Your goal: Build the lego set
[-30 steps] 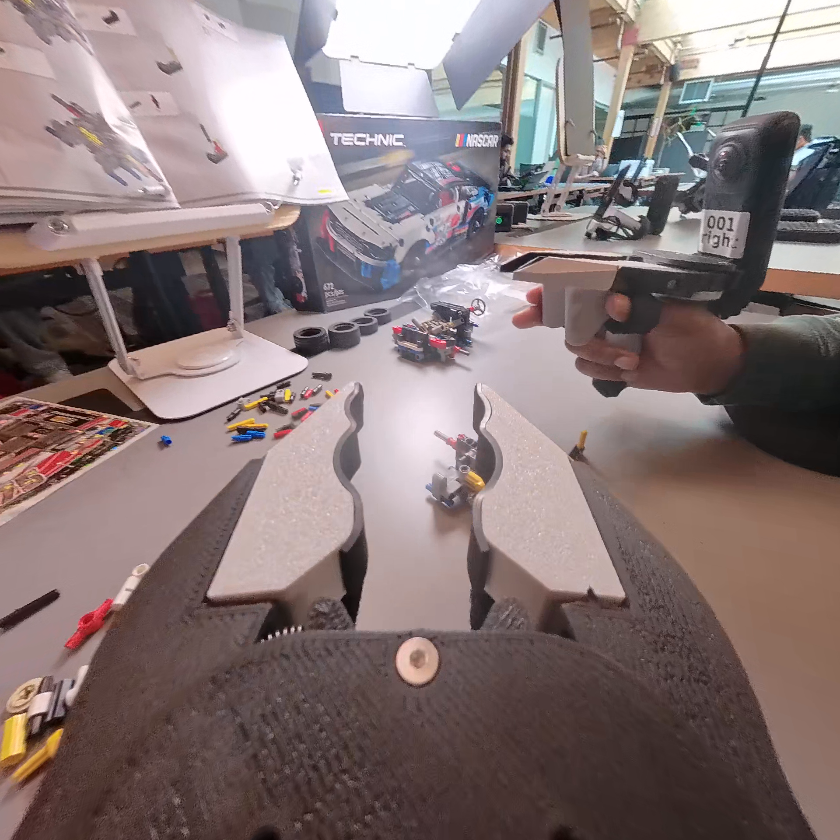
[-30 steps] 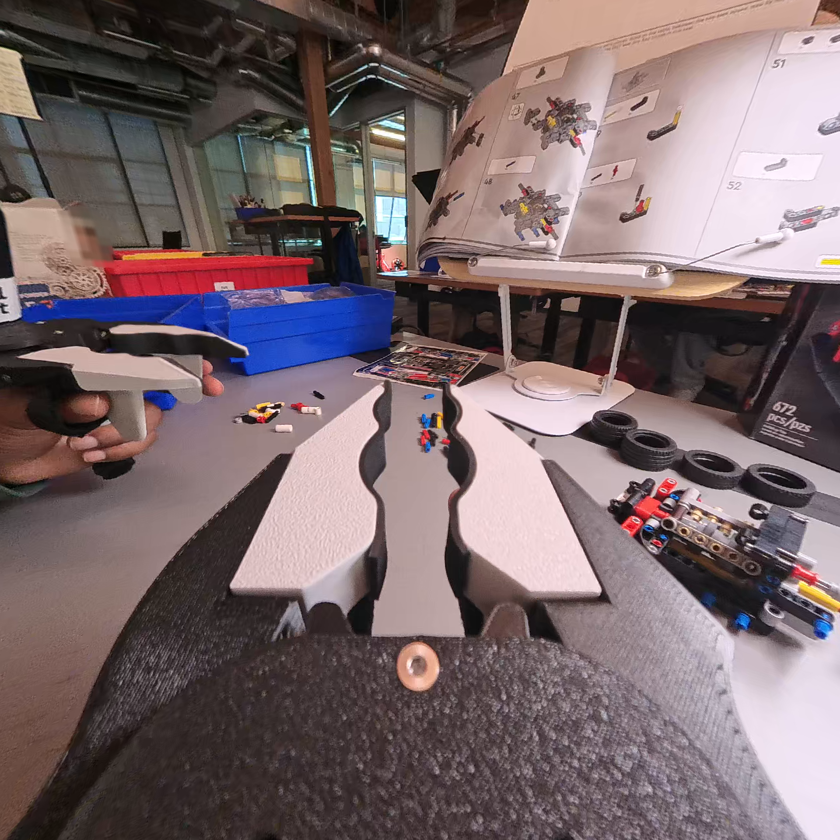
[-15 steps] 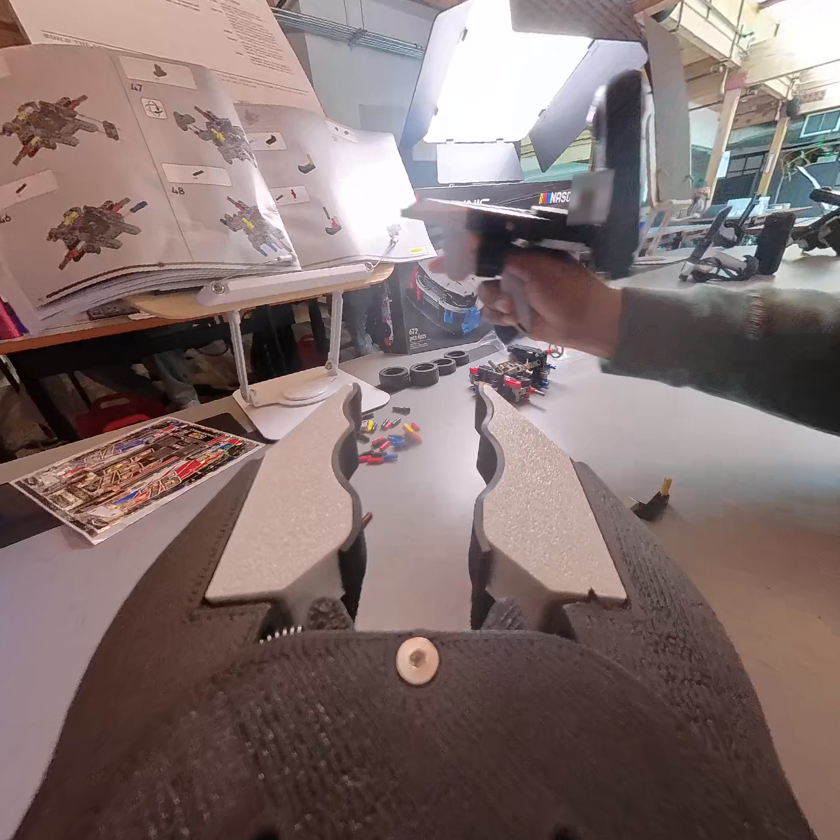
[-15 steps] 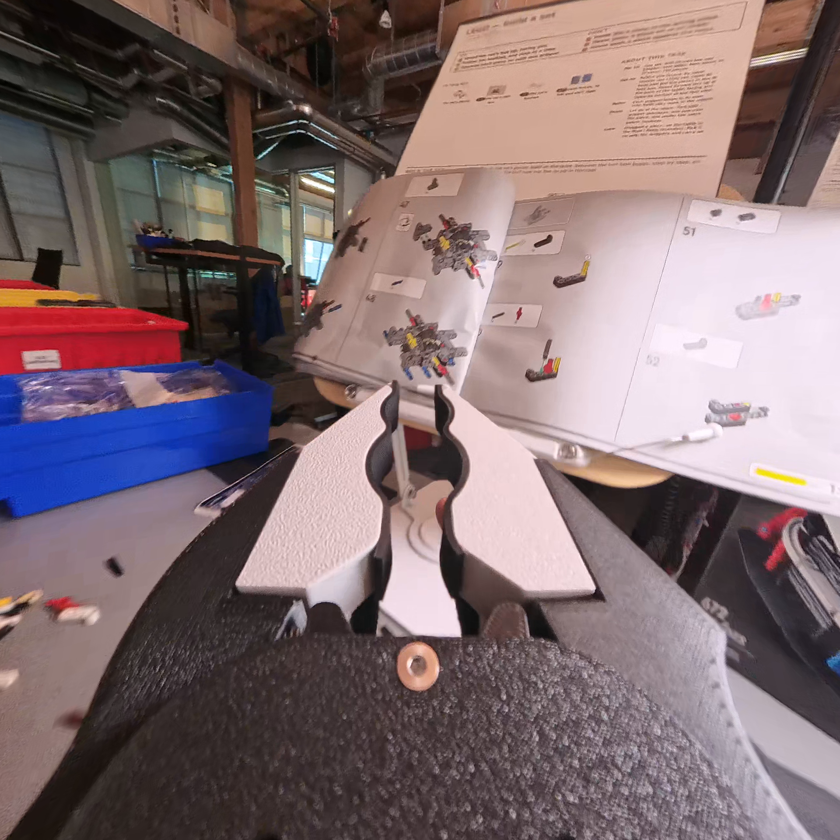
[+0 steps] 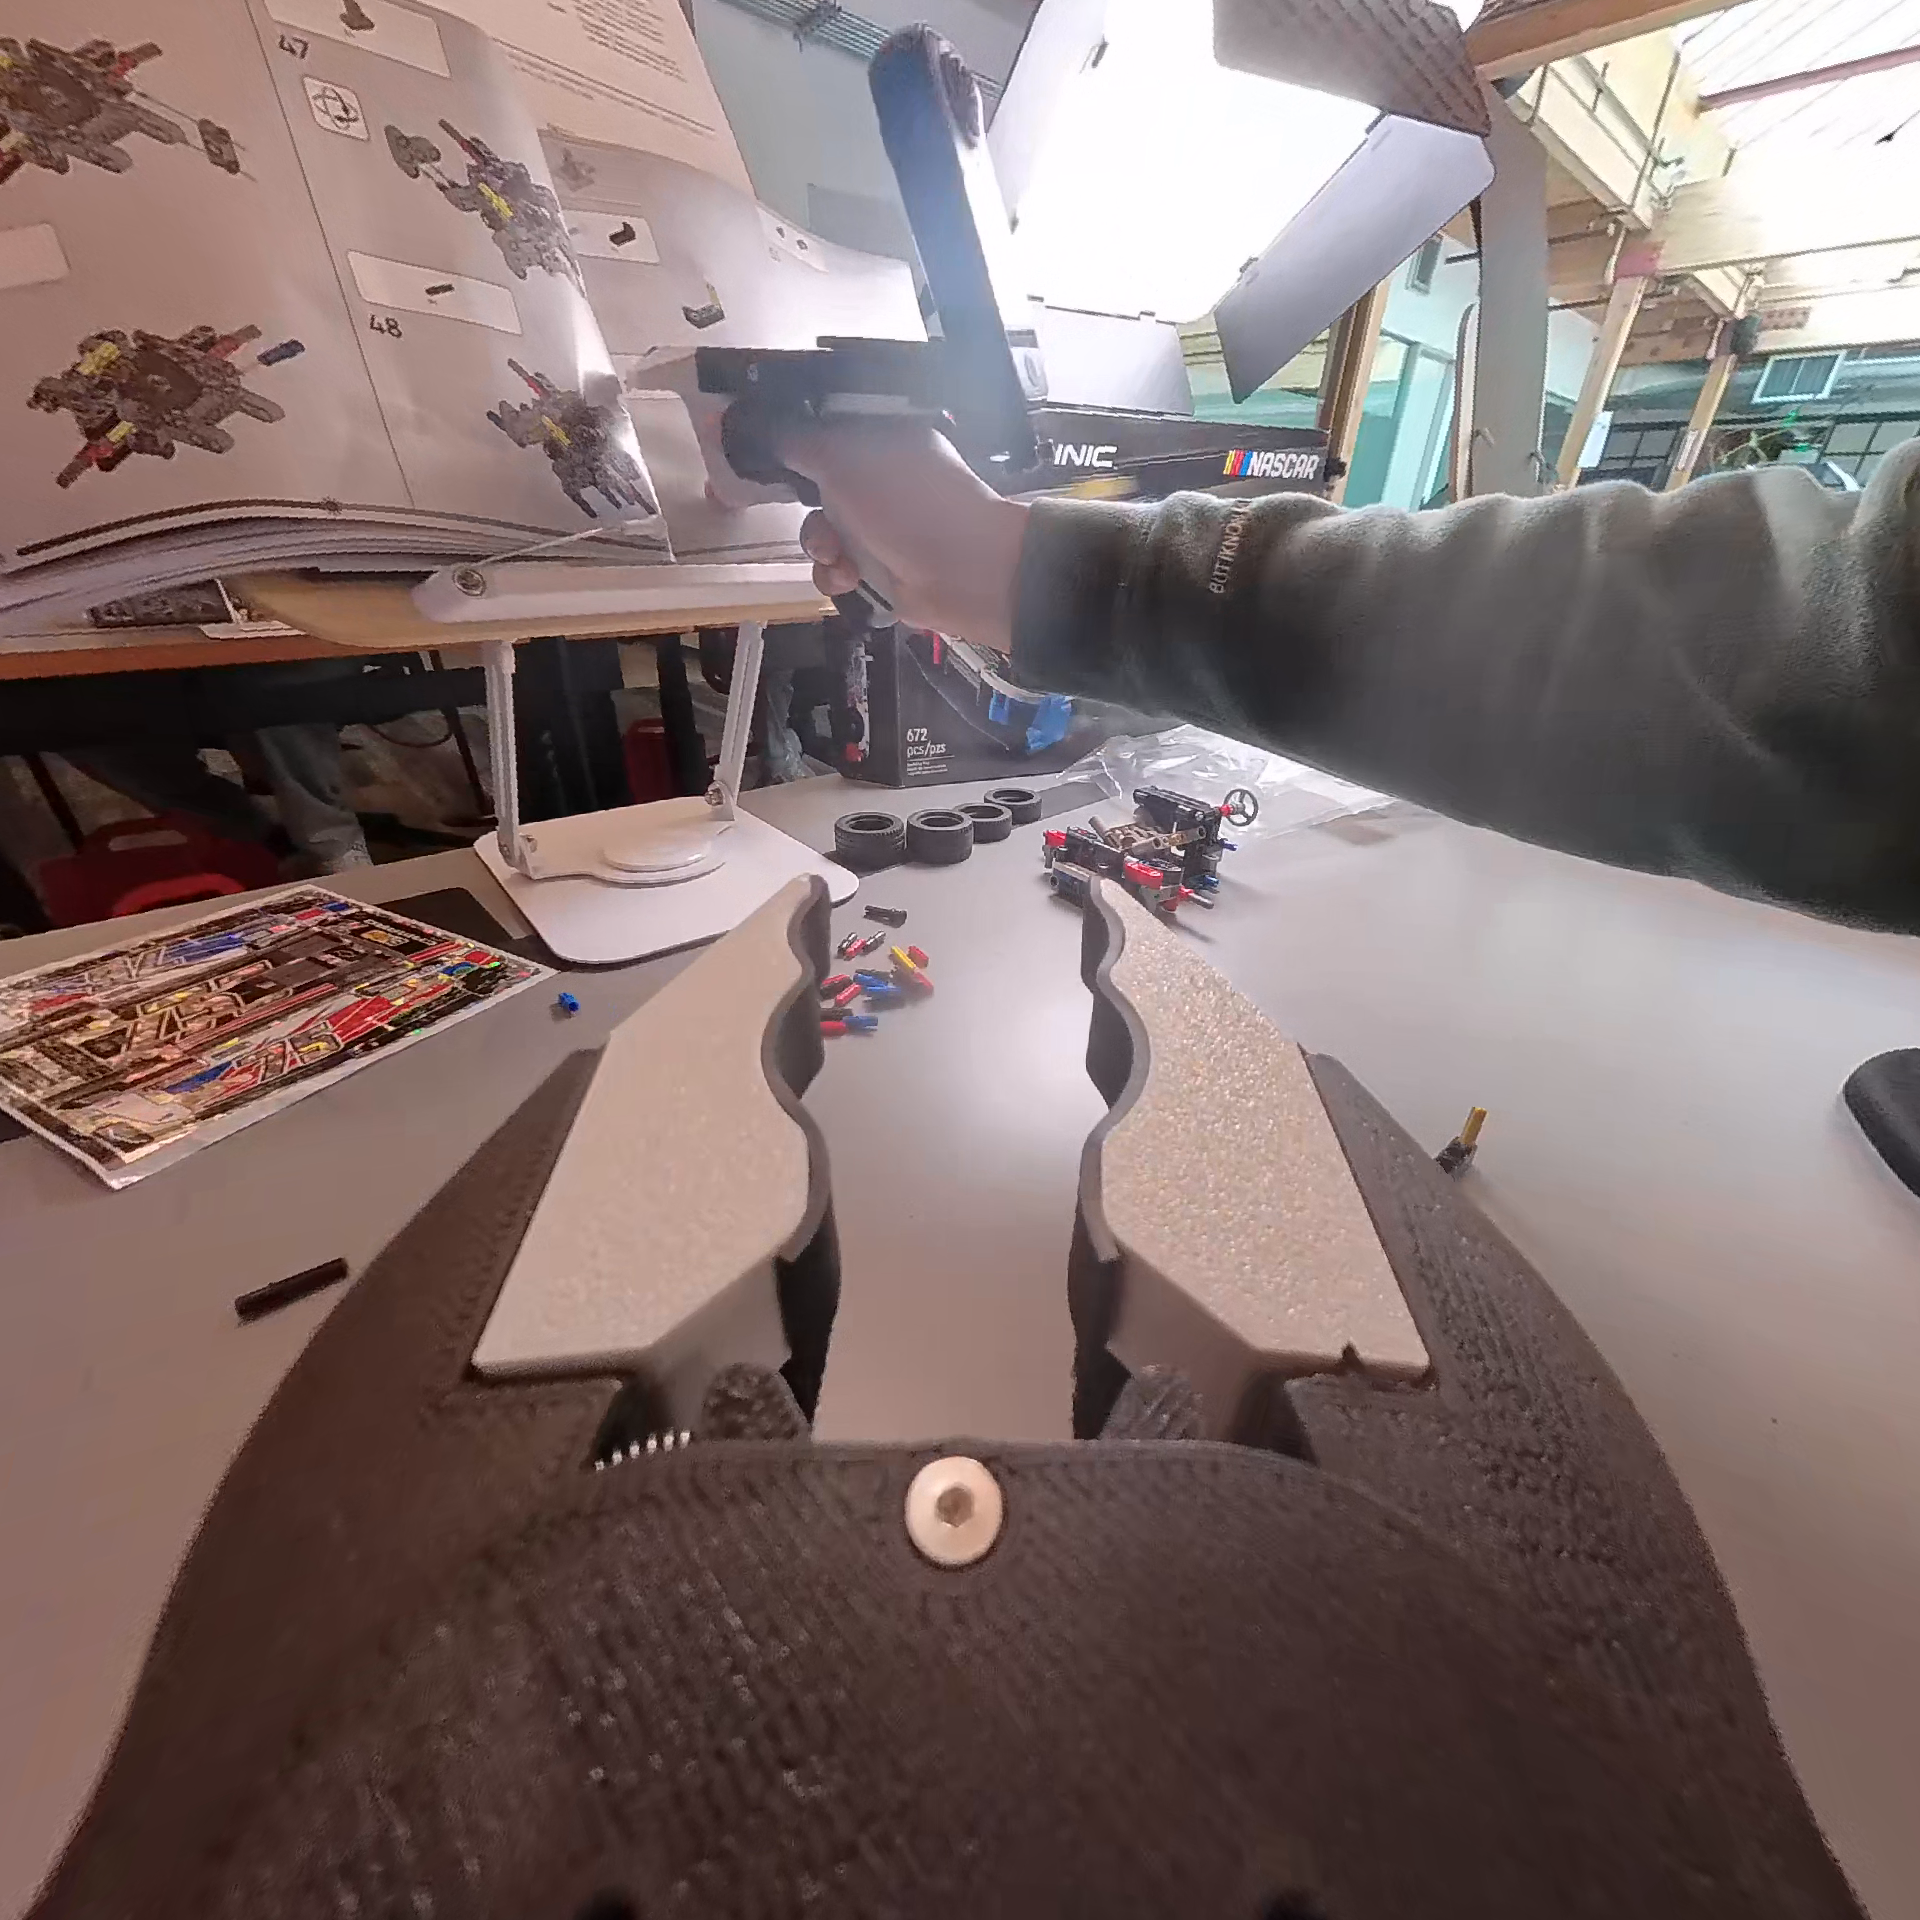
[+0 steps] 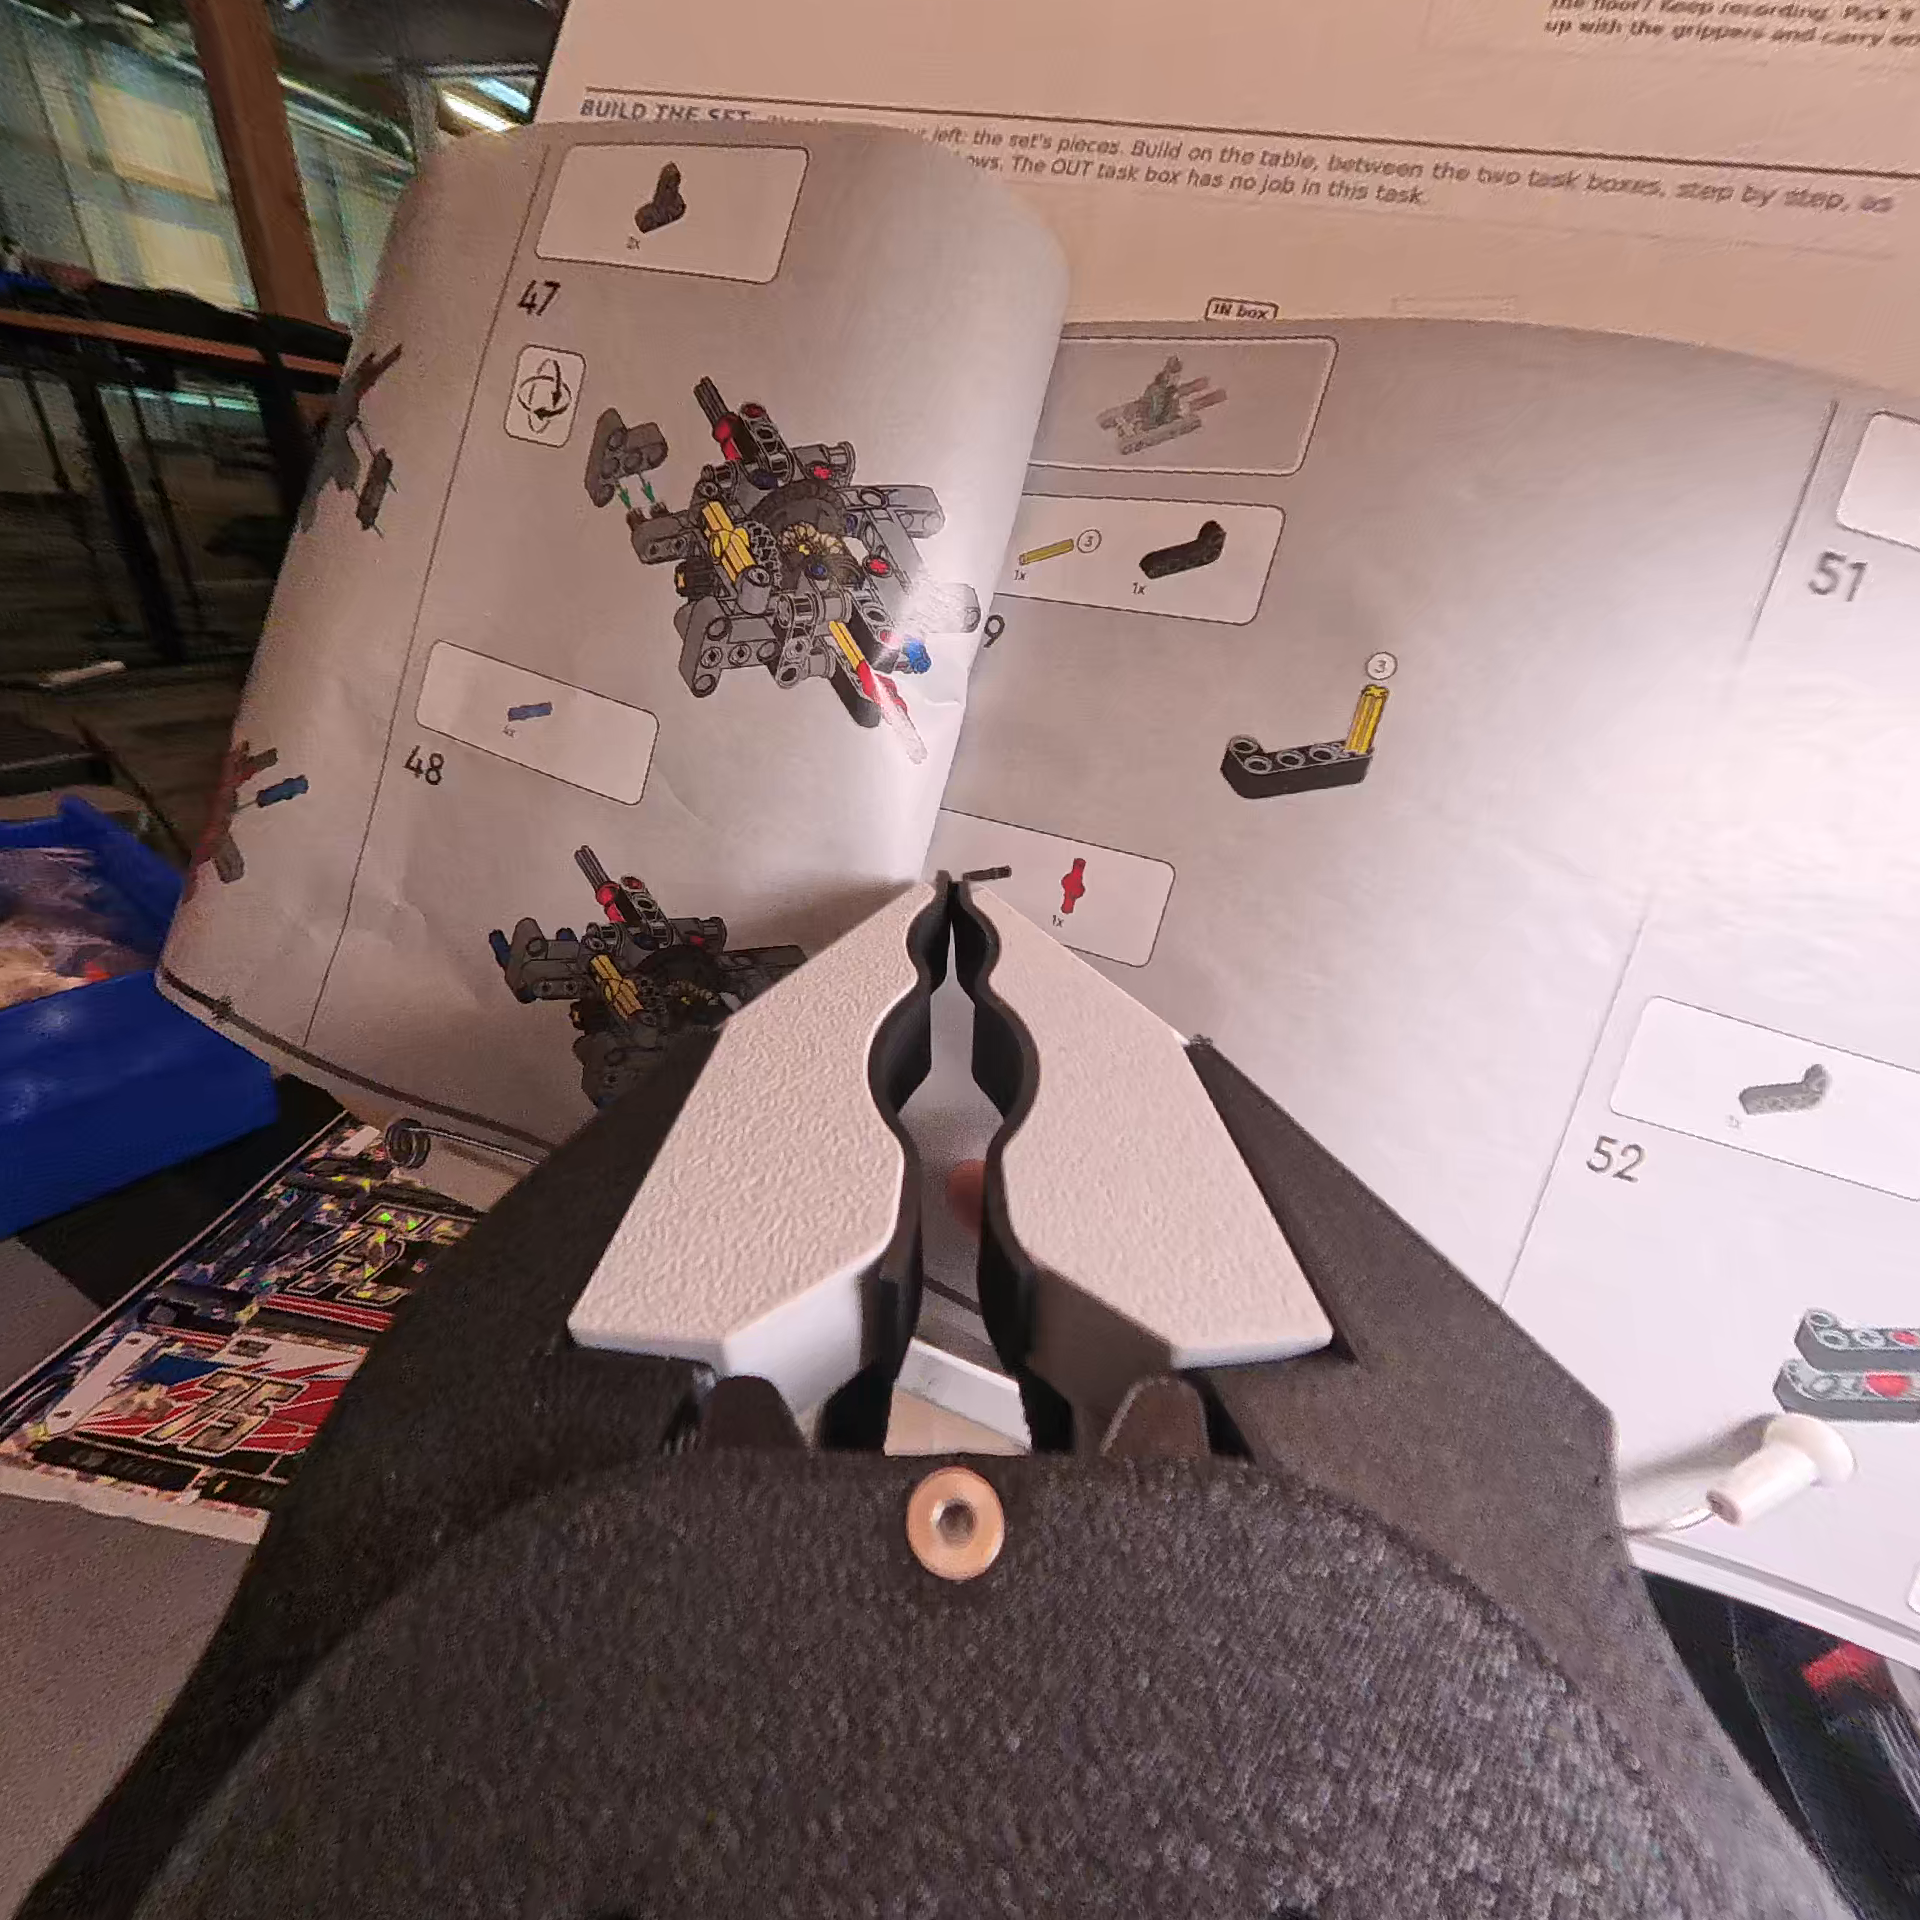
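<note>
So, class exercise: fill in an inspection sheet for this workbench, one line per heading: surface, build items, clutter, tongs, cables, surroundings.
Surface: grey table, mostly bare on the right.
Build items: open instruction booklet on a white stand; part-built model; four black tyres in a row; loose coloured pins.
Clutter: sticker sheet; clear plastic bag; set box; small yellow-and-black piece.
Tongs: left tongs open, empty, over the table; right tongs shut, tips at the booklet's centre fold; nothing visibly gripped.
Cables: nothing seen.
Surroundings: blue bin; bright light panel.
</note>
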A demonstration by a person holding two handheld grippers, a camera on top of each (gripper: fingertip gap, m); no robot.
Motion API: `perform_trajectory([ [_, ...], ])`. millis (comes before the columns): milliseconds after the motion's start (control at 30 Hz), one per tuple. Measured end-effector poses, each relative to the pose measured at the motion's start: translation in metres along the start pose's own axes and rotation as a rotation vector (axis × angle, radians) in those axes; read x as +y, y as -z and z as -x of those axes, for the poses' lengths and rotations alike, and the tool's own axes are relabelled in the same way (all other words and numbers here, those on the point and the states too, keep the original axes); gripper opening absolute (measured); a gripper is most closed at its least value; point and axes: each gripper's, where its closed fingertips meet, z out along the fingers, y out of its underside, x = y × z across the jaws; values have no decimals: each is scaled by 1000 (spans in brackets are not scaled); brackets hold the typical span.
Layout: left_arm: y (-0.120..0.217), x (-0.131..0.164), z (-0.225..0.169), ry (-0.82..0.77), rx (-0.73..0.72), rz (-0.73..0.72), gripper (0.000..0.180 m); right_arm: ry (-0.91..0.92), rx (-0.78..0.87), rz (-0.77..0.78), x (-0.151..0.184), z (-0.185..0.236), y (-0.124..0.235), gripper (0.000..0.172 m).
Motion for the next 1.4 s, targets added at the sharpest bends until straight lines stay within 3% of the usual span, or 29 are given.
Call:
perform_trajectory([
  [667, -2, 5, -2, 15, 21, 24, 45, 31, 0, -18, 1, -16, 28, 0],
  [800, -1, 2, 4, 3, -8, 28, 45, 21, -104, -63, -5, 6, 75, 0],
  [933, 4, 0, 24, 6, -93, 46, 38, 6, -226, -90, -4, 40, 154, 0],
  [1133, 7, -5, 50, 9, -163, 28, 35, -52, -336, 17, 37, 84, 264, 0],
  [1267, 10, -5, 58, 8, -194, 24, 34, -91, -351, 49, 71, 99, 302, 0],
  [1400, 19, -11, 67, -16, -238, 11, 32, -98, -347, 101, 97, 99, 304, 5],
])
